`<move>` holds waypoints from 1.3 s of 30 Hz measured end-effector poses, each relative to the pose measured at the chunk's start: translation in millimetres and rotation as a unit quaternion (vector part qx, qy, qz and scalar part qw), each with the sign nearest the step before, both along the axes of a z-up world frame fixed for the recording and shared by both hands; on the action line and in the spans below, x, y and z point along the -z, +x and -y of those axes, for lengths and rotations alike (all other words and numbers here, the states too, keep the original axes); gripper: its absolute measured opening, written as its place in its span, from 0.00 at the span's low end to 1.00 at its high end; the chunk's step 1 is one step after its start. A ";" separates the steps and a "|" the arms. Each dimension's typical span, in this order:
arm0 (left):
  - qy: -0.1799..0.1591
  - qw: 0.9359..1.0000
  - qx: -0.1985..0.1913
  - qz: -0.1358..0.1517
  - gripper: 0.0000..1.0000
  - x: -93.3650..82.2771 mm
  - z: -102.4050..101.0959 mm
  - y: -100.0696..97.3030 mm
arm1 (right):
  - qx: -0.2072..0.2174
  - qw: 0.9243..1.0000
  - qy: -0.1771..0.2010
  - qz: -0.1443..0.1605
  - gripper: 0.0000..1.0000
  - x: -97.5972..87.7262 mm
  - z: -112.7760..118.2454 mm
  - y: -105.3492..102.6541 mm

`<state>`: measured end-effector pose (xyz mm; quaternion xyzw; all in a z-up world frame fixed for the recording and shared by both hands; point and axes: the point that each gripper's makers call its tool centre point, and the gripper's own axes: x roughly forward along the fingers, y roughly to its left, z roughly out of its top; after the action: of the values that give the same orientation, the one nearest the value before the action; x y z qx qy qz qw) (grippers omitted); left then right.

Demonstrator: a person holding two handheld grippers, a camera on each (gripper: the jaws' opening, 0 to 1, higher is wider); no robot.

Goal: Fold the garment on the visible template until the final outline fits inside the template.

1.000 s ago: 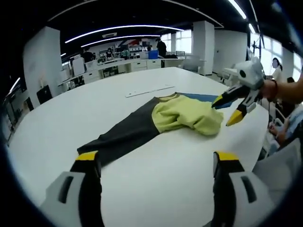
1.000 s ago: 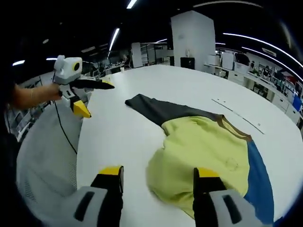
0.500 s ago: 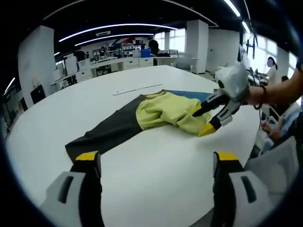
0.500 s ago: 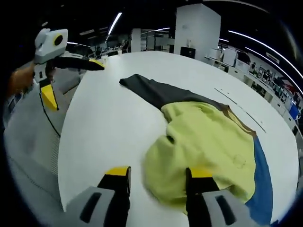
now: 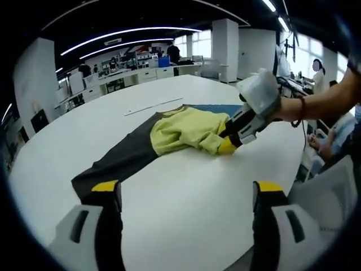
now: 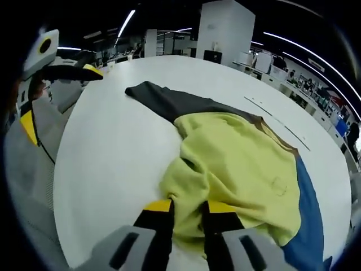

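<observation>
Garment (image 5: 169, 135) lies stretched across the middle of the white table (image 5: 186, 209), its dark grey sleeve (image 5: 113, 164) running toward the near edge in the left gripper view and its yellow body (image 6: 237, 164) bunched in loose folds toward the far side, with a blue panel (image 6: 307, 226) beside it. My right gripper (image 6: 188, 208) has its 2 yellow-tipped jaws drawn nearly together on the bunched yellow hem, so I judge it pinched on cloth; in the left gripper view the same tool (image 5: 242, 127) sits at the yellow edge. My left gripper (image 5: 183, 189) hovers above bare table with jaws well apart, holding nothing. I cannot make out the template outline with certainty; a thin pale strip (image 5: 152, 106) lies on the table beyond the garment. To do this step well, I judge that the pinch should catch only 1 layer of the hem, then lift low and carry the fold across smoothly so the yellow cloth flattens, not rolls. Bringing the left gripper onto the sleeve would likely steady the rest. Risk: dragging the whole garment toward the table edge.
</observation>
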<state>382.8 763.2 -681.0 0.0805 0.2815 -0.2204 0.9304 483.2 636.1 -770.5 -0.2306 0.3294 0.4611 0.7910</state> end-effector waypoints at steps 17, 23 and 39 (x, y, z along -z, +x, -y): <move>0.002 1.000 0.026 -0.002 0.87 -1.3 13.0 6.0 | 0.040 0.996 0.069 -0.029 0.05 -56.5 9.2 27.5; -0.004 1.000 0.027 -0.004 0.84 0.4 15.4 9.0 | 0.067 0.993 0.092 -0.028 0.05 -70.5 11.0 50.4; -0.005 0.999 0.034 -0.008 0.81 5.5 21.7 21.1 | 0.115 0.988 0.095 -0.029 0.05 -62.8 21.3 107.7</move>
<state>403.9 741.4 -686.4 0.0833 0.2853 -0.2542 0.9204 591.0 614.7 -707.7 -0.1013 0.3307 0.4026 0.8475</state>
